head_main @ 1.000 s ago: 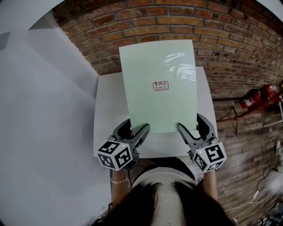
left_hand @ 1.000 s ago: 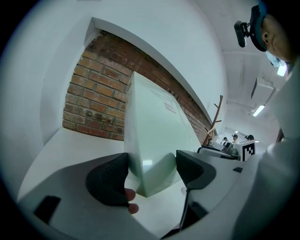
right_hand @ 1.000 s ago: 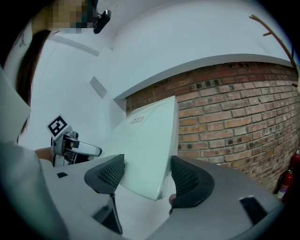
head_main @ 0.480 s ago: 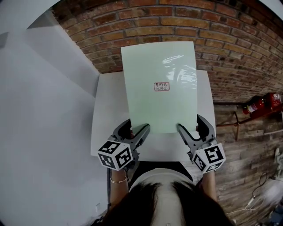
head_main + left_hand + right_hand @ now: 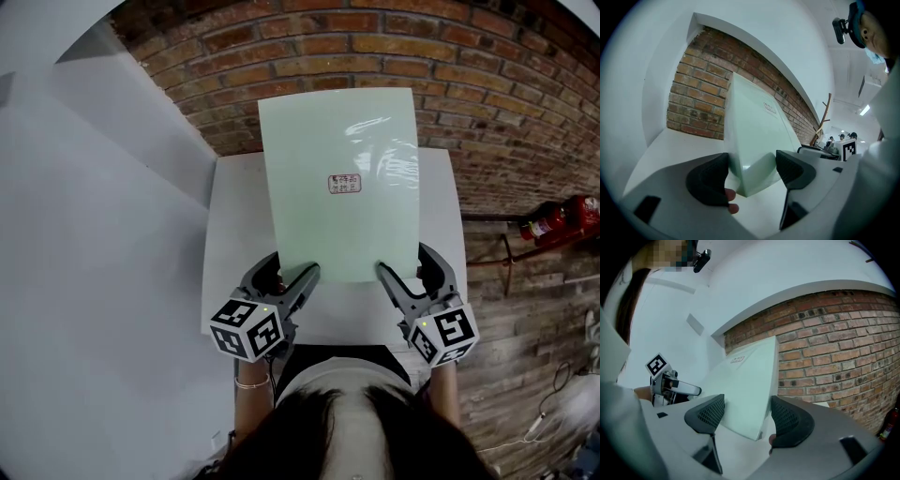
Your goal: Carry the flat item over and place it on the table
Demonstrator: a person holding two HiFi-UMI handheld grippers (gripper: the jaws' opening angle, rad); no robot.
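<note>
The flat item is a pale green sheet [image 5: 342, 187] with a small red-printed label in its middle. It hangs tilted above the white table [image 5: 234, 216], its far edge showing against the brick wall. My left gripper [image 5: 281, 278] is shut on its near left corner, which buckles between the jaws in the left gripper view, sheet [image 5: 754, 136], gripper [image 5: 752, 171]. My right gripper [image 5: 405, 272] is shut on the near right corner; the right gripper view shows the sheet [image 5: 745, 390] slanting between the jaws of that gripper [image 5: 743, 416]. A fingertip [image 5: 729, 207] shows under the sheet.
The table stands against a brick wall [image 5: 375, 47], with a grey-white wall [image 5: 94, 234] along its left side. A red fire extinguisher [image 5: 562, 220] lies on the brick-patterned floor to the right. The person's head and torso fill the bottom of the head view.
The sheet and both grippers keep the same pose. The view has shifted slightly, so the table sits a little further right and the extinguisher lower.
</note>
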